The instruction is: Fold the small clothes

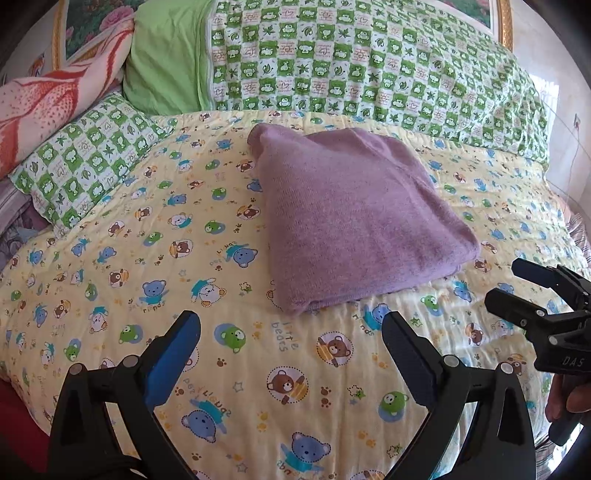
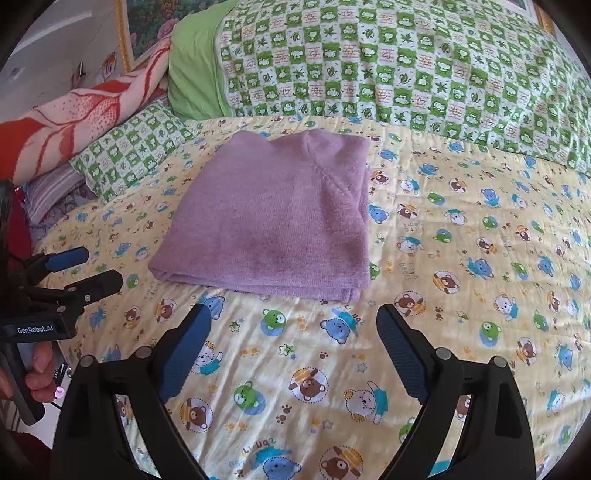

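A purple knit garment (image 1: 354, 218) lies folded into a compact rectangle on the yellow bear-print sheet (image 1: 110, 280); it also shows in the right wrist view (image 2: 273, 221). My left gripper (image 1: 291, 325) is open and empty, hovering just short of the garment's near edge. My right gripper (image 2: 293, 317) is open and empty, also just short of the near edge. The right gripper shows at the right edge of the left wrist view (image 1: 517, 284). The left gripper shows at the left of the right wrist view (image 2: 92, 269).
A green-and-white checked quilt (image 1: 369, 62) lies bunched behind the garment. A matching checked pillow (image 1: 81, 162) and a red-and-pink blanket (image 1: 48, 99) lie at the left. A gold-framed picture (image 1: 96, 18) hangs behind the bed.
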Demonstrator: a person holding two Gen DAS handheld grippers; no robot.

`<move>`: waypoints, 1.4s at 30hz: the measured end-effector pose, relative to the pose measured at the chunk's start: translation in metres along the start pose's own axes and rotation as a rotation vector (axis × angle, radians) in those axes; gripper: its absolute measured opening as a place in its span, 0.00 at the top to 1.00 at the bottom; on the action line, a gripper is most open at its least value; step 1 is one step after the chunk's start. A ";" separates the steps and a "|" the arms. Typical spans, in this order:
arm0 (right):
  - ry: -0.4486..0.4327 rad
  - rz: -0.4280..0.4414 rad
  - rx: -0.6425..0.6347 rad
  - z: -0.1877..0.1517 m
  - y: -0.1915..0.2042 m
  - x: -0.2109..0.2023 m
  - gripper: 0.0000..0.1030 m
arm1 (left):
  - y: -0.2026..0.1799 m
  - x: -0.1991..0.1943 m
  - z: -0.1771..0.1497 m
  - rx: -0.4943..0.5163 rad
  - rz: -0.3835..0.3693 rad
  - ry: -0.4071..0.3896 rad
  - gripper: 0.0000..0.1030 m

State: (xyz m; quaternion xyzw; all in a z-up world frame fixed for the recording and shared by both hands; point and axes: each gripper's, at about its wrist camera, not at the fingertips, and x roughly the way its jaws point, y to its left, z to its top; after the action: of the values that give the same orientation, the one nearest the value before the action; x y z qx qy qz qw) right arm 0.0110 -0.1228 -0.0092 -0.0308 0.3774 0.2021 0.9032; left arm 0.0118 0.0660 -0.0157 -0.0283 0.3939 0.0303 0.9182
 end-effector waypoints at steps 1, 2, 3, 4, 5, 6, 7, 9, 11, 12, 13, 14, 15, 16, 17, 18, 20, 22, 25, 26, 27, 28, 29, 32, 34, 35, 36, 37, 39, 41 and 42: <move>0.005 0.011 -0.009 0.001 0.002 0.003 0.11 | 0.000 0.002 0.000 0.001 0.003 0.001 0.04; 0.006 0.015 -0.013 0.001 0.004 0.005 0.11 | -0.001 0.004 0.000 0.002 0.005 0.004 0.04; 0.006 0.012 -0.023 0.002 0.006 0.008 0.11 | -0.001 0.006 0.000 0.003 0.006 0.007 0.04; 0.007 0.009 -0.027 0.002 0.008 0.010 0.11 | -0.001 0.009 0.000 0.002 0.010 0.012 0.04; 0.010 0.012 -0.031 0.002 0.009 0.013 0.11 | -0.002 0.010 0.000 -0.001 0.014 0.017 0.04; 0.017 0.014 -0.033 0.002 0.009 0.016 0.11 | -0.002 0.012 0.000 -0.004 0.016 0.020 0.04; 0.022 0.015 -0.033 0.002 0.009 0.018 0.11 | -0.001 0.013 0.000 -0.009 0.018 0.023 0.04; 0.030 0.019 -0.030 0.002 0.008 0.022 0.11 | 0.000 0.016 0.001 -0.019 0.020 0.030 0.04; 0.038 0.020 -0.020 0.002 0.006 0.025 0.11 | -0.001 0.019 0.001 -0.018 0.026 0.038 0.04; 0.042 0.022 -0.012 0.002 0.004 0.026 0.11 | -0.002 0.020 0.001 -0.016 0.031 0.040 0.04; 0.044 0.023 -0.006 0.002 0.003 0.027 0.11 | -0.002 0.020 0.001 -0.014 0.033 0.042 0.04; 0.046 0.025 -0.001 0.002 0.001 0.028 0.11 | -0.003 0.021 0.001 -0.013 0.034 0.043 0.04; 0.048 0.026 0.003 0.003 0.000 0.029 0.11 | -0.003 0.021 0.001 -0.014 0.035 0.045 0.04; 0.050 0.027 0.008 0.003 -0.002 0.029 0.11 | -0.003 0.022 0.002 -0.014 0.036 0.046 0.04; 0.052 0.027 0.010 0.003 -0.003 0.030 0.11 | -0.004 0.023 0.002 -0.015 0.035 0.047 0.04; 0.054 0.028 0.010 0.003 -0.003 0.031 0.11 | -0.004 0.023 0.003 -0.018 0.033 0.050 0.04; 0.057 0.027 0.011 0.004 -0.004 0.032 0.11 | -0.005 0.024 0.003 -0.023 0.031 0.051 0.04; 0.059 0.031 0.014 0.004 -0.003 0.033 0.11 | -0.005 0.025 0.003 -0.025 0.032 0.054 0.04; 0.059 0.035 0.015 0.006 -0.003 0.035 0.11 | -0.006 0.028 0.004 -0.029 0.034 0.062 0.04; 0.059 0.035 0.015 0.006 -0.003 0.036 0.11 | -0.005 0.028 0.005 -0.030 0.034 0.062 0.04; 0.060 0.035 0.017 0.006 -0.002 0.036 0.11 | -0.005 0.029 0.006 -0.030 0.035 0.063 0.04; 0.059 0.036 0.017 0.006 -0.002 0.036 0.11 | -0.005 0.029 0.006 -0.032 0.036 0.063 0.04; 0.059 0.036 0.017 0.006 -0.002 0.036 0.11 | -0.005 0.030 0.006 -0.033 0.036 0.063 0.04; 0.061 0.038 0.014 0.007 -0.001 0.038 0.11 | -0.005 0.031 0.007 -0.034 0.040 0.065 0.04; 0.061 0.040 0.014 0.008 -0.001 0.039 0.11 | -0.005 0.032 0.007 -0.036 0.041 0.066 0.04; 0.060 0.040 0.015 0.008 -0.001 0.039 0.11 | -0.005 0.032 0.007 -0.035 0.040 0.066 0.04; 0.060 0.040 0.015 0.007 -0.002 0.038 0.11 | -0.005 0.033 0.008 -0.035 0.040 0.067 0.04; 0.060 0.041 0.015 0.008 -0.002 0.039 0.11 | -0.005 0.032 0.008 -0.035 0.040 0.067 0.04; 0.060 0.041 0.018 0.008 -0.001 0.039 0.11 | -0.004 0.033 0.008 -0.038 0.041 0.068 0.04; 0.060 0.045 0.018 0.009 0.000 0.040 0.11 | -0.004 0.033 0.007 -0.043 0.044 0.069 0.04; 0.060 0.043 0.017 0.009 0.000 0.040 0.11 | -0.005 0.033 0.007 -0.046 0.045 0.069 0.04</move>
State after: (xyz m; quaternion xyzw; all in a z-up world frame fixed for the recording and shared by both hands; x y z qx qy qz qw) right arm 0.0423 -0.1067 -0.0306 -0.0208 0.4067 0.2173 0.8871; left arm 0.0395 0.0630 -0.0346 -0.0413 0.4251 0.0590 0.9023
